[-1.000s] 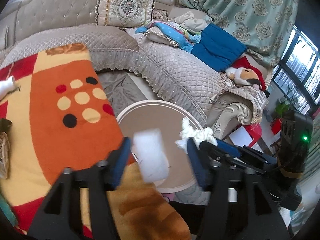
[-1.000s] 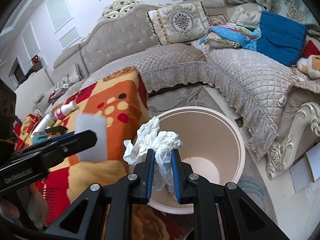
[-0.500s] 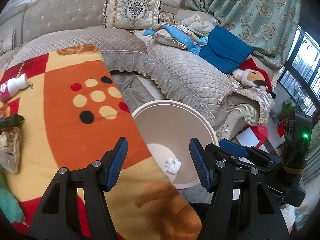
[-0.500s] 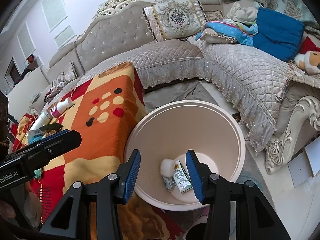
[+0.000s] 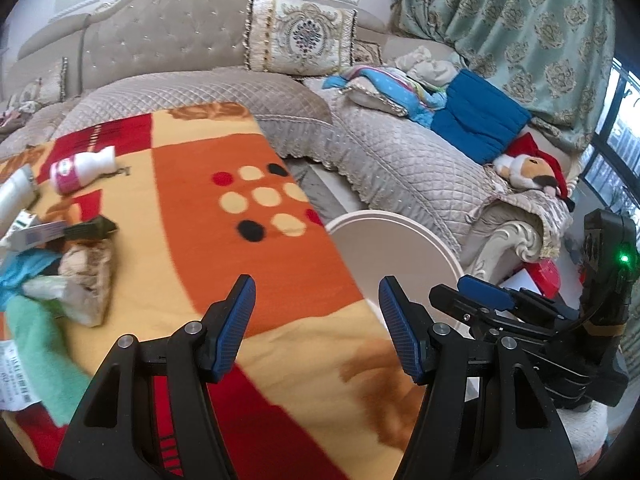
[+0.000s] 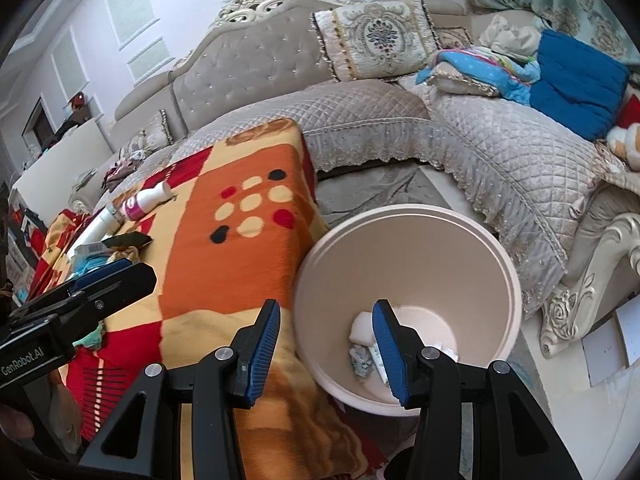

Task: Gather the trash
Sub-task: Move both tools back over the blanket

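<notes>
trash [image 6: 365, 344] lies at the bottom of the cream bin [image 6: 496, 264], lower centre of the right wrist view: a white pad, a crumpled bluish scrap and a small carton, partly hidden behind one blue pad of the right tool [image 6: 326, 350]. that tool hangs over the near rim of the bin with its jaws spread wide and nothing between them. the left tool [image 5: 316, 326], bottom centre of its own view, is also spread wide and empty, over the orange patterned blanket [image 5: 248, 264] on the bench. at the left edge of that view more litter sits on the blanket: a pink-labelled bottle [image 5: 82, 168], a dark wrapper [image 5: 90, 229] and a crumpled brown paper bag [image 5: 90, 276]. behind, a quilted grey sofa [image 5: 396, 160] fills the upper frame.
</notes>
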{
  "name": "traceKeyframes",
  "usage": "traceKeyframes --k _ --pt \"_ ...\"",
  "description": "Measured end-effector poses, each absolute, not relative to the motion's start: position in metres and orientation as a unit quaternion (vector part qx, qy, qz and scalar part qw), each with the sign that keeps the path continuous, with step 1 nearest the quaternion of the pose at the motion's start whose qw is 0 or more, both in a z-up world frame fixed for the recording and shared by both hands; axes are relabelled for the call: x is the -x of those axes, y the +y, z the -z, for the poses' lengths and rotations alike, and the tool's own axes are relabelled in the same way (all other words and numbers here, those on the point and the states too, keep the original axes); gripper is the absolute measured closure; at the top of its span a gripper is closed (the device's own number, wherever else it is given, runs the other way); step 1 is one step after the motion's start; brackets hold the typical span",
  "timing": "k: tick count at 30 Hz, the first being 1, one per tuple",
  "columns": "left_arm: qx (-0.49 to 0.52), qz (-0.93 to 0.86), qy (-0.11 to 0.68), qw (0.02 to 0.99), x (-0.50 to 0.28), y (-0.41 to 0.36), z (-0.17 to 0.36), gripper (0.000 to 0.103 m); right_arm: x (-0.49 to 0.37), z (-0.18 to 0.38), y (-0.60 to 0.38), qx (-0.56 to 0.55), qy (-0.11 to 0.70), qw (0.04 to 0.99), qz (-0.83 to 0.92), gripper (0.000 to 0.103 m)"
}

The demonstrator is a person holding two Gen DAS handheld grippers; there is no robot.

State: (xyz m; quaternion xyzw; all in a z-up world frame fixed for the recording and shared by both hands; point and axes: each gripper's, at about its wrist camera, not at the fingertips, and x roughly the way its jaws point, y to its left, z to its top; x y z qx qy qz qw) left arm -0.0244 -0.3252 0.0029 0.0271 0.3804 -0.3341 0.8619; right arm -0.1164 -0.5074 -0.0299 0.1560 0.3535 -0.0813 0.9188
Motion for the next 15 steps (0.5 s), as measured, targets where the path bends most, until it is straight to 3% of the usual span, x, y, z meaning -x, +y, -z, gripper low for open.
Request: traceKeyframes --k 15 --pt "0.0 0.27 0.386 0.882 0.021 -0.241 -0.008 0.04 0.088 0.016 -0.439 -0.129 0.355 0.926 0.02 0.045"
